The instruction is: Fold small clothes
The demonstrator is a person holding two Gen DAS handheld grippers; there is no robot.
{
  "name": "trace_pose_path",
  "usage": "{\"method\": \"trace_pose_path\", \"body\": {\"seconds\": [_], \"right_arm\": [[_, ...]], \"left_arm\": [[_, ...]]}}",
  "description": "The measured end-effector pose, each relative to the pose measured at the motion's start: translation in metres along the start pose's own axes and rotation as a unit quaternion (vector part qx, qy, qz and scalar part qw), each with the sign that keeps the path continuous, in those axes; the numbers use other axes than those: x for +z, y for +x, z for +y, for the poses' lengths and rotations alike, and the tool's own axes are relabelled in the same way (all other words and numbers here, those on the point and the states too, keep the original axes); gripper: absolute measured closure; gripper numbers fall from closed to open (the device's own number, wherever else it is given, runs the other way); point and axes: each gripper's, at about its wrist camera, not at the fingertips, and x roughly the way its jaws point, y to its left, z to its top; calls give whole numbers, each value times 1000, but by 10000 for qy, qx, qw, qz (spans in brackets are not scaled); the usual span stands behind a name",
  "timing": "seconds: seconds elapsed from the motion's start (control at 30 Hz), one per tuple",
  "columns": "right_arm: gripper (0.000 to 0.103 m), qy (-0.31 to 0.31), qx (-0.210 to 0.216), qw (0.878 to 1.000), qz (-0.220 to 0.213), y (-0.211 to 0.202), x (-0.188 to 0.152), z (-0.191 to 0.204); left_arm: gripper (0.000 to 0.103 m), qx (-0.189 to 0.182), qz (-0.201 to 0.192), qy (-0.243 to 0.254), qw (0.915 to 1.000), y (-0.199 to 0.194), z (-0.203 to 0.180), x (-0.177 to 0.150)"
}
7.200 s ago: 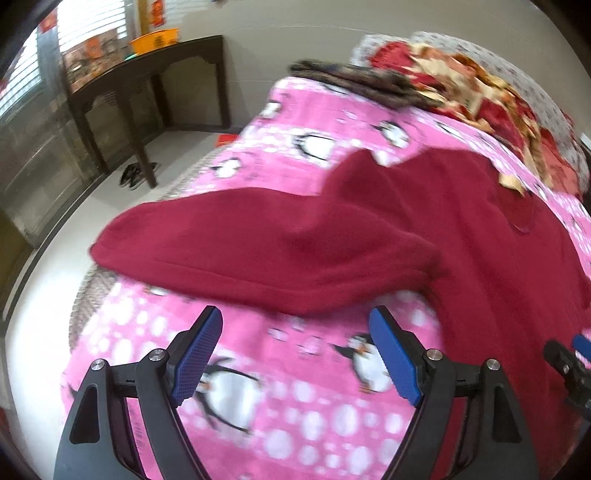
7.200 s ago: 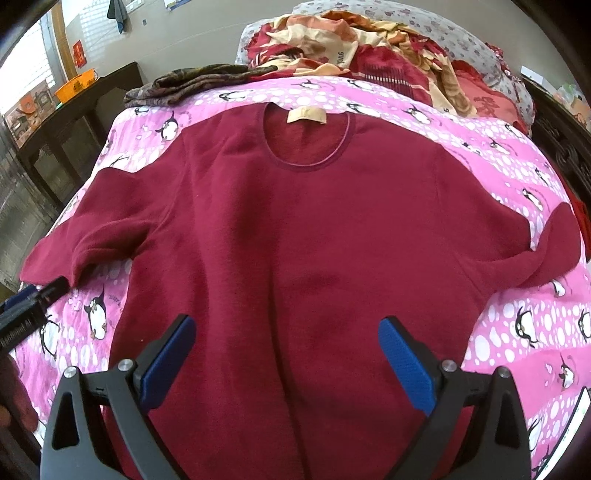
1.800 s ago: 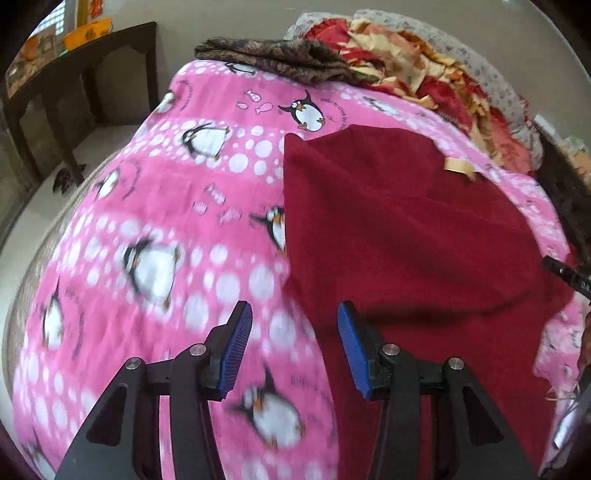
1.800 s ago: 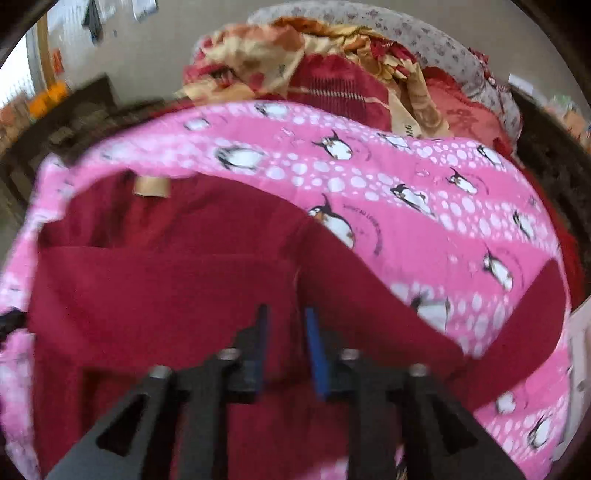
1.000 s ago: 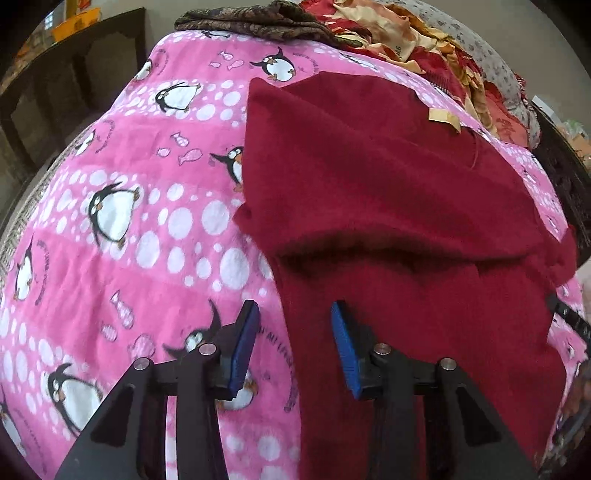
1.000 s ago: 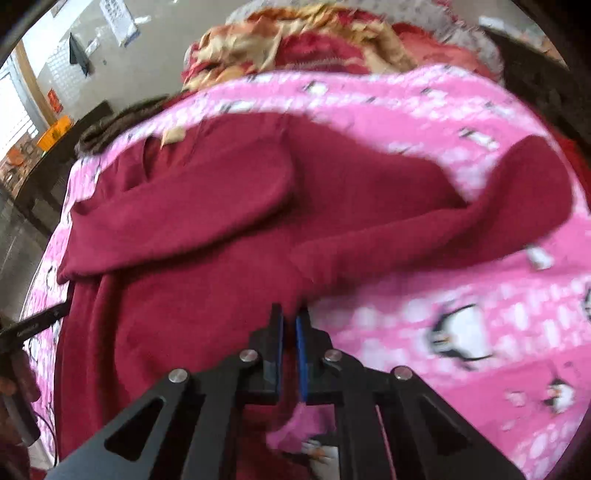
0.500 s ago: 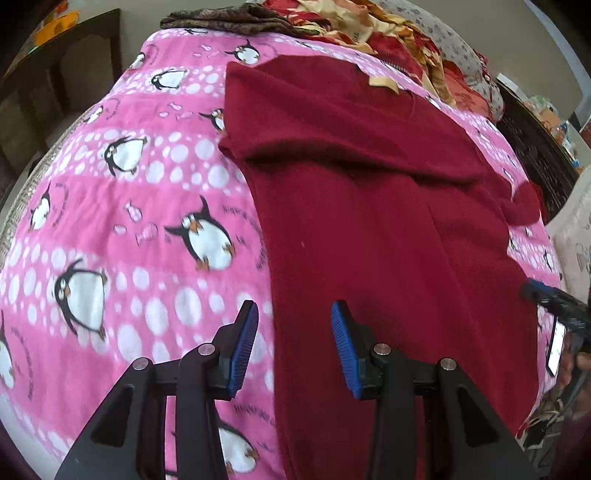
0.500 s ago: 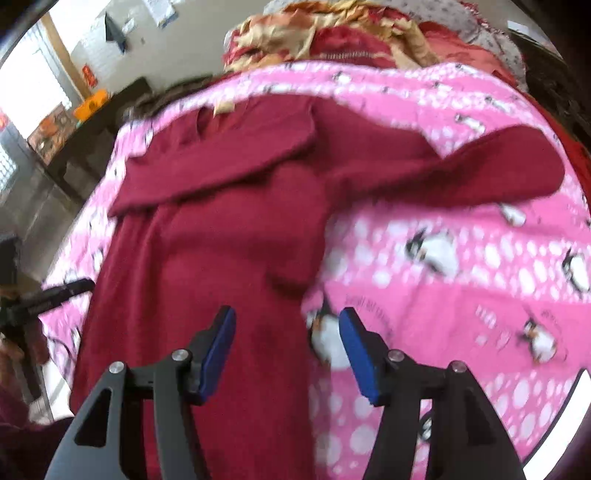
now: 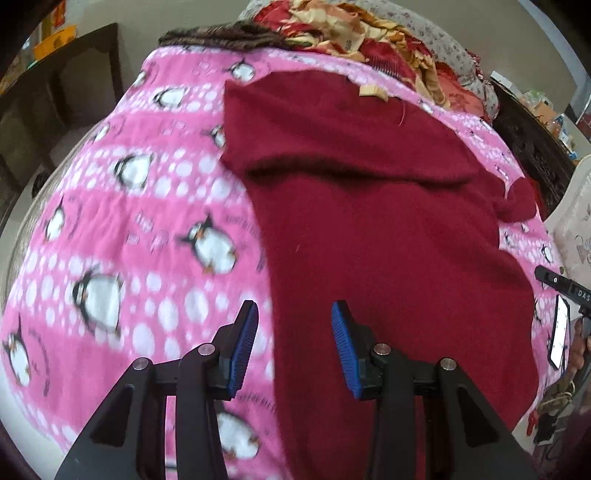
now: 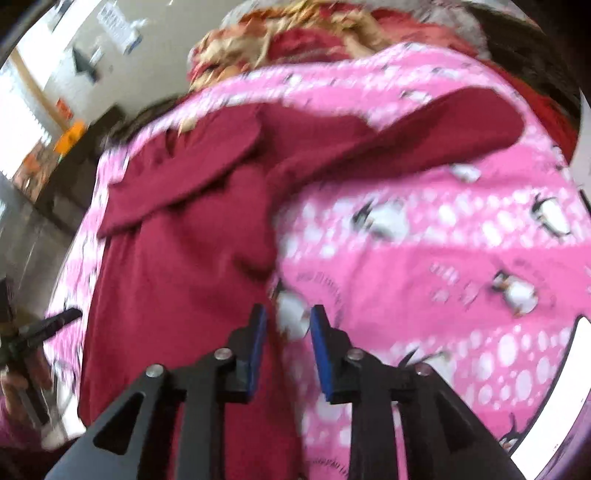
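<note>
A dark red sweater (image 9: 388, 229) lies flat on the pink penguin blanket (image 9: 147, 221), neck label toward the far end. One sleeve is folded across the chest (image 9: 332, 147). The other sleeve (image 10: 443, 125) stretches out sideways over the blanket. My left gripper (image 9: 293, 347) hovers open over the sweater's left side edge near the hem, holding nothing. My right gripper (image 10: 288, 343) hovers over the sweater's (image 10: 177, 280) right side edge. Its jaws are closing, and their pads press on nothing. The right wrist view is blurred.
Crumpled red and yellow bedding (image 9: 369, 33) and a dark brown cloth (image 9: 221, 35) lie at the head of the bed. A dark wooden table (image 9: 74, 74) stands left of it, dark furniture (image 9: 528, 147) on the right. A phone (image 9: 559, 332) shows by the right gripper's handle.
The right gripper let go of the sweater's side, opened wide, then narrowed while drawing back toward the hem. The left gripper also drew back along the left edge, its opening unchanged.
</note>
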Motion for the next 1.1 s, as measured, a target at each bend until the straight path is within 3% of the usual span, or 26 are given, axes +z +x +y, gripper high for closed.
{"method": "trace_pose_path", "body": {"seconds": [0.07, 0.2, 0.37, 0.43, 0.63, 0.77, 0.8, 0.83, 0.9, 1.07, 1.1], "right_arm": [[68, -117, -276, 9994, -162, -2, 13, 3], [60, -45, -423, 9987, -285, 9, 42, 6], [56, 225, -766, 9958, -458, 29, 79, -1], [49, 294, -975, 9934, -529, 38, 97, -8], [49, 479, -1685, 9818, -736, 61, 145, -38], [49, 471, -2407, 9685, -431, 83, 168, -67], [53, 522, -2536, 9652, -359, 86, 169, -76], [69, 608, -2596, 9634, -275, 87, 166, -87], [93, 817, -2241, 9709, -229, 80, 154, -102], [93, 1507, -1373, 9753, -847, 16, 94, -121], [89, 1581, -1281, 9756, -831, 8, 82, -121]], "left_arm": [[82, 30, -79, 80, 9999, 5, -7, 13], [82, -7, -132, 162, 9998, 19, -20, 35], [82, -53, -78, 253, 9996, 34, -36, 47], [82, -84, -30, 293, 9995, 39, -42, 48], [82, -118, 36, 398, 9991, 43, -52, 46], [82, -115, 91, 382, 9992, 46, -54, 47], [82, -126, 95, 369, 9992, 47, -55, 48], [82, -134, 90, 364, 9992, 46, -55, 48], [82, -154, 68, 360, 9992, 46, -55, 48], [82, -129, 102, 301, 9994, 50, -50, 48], [82, -122, 109, 301, 9994, 51, -50, 48]]}}
